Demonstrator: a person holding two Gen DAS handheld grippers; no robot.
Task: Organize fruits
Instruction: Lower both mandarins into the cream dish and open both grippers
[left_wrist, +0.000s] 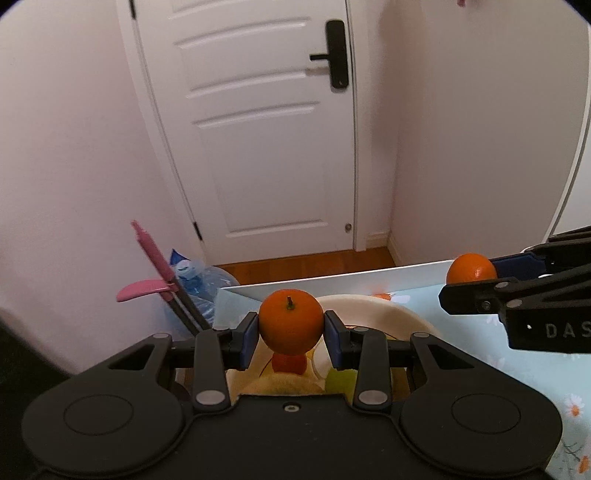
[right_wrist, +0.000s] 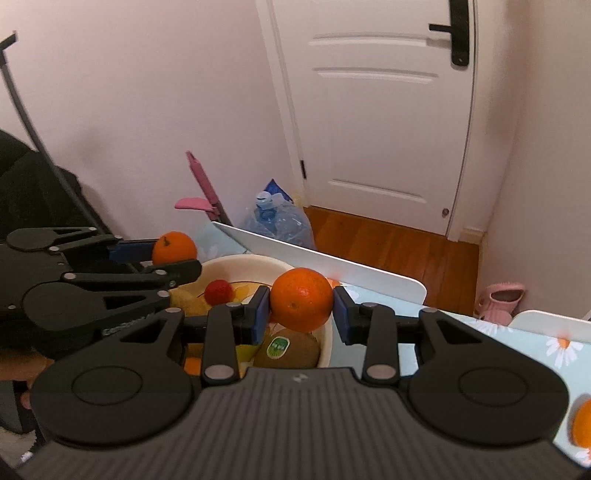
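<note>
My left gripper (left_wrist: 290, 332) is shut on an orange with a stem (left_wrist: 290, 322) and holds it above the cream fruit bowl (left_wrist: 402, 314). It also shows in the right wrist view (right_wrist: 173, 254), at the bowl's far left. My right gripper (right_wrist: 301, 312) is shut on a second orange (right_wrist: 301, 299) over the bowl's right rim (right_wrist: 327, 341). It also shows in the left wrist view (left_wrist: 471, 275). In the bowl lie a strawberry (right_wrist: 218, 291), a kiwi with a green sticker (right_wrist: 288, 349) and yellow fruit (right_wrist: 188, 301).
The table has a light blue daisy cloth (right_wrist: 532, 336) with white raised edges (right_wrist: 317, 264). Another orange (right_wrist: 581, 422) lies at the right edge. Beyond the table stand a water jug (right_wrist: 279, 221), a pink-handled tool (right_wrist: 203, 188), a pink vase (right_wrist: 500, 299) and a white door (right_wrist: 380, 110).
</note>
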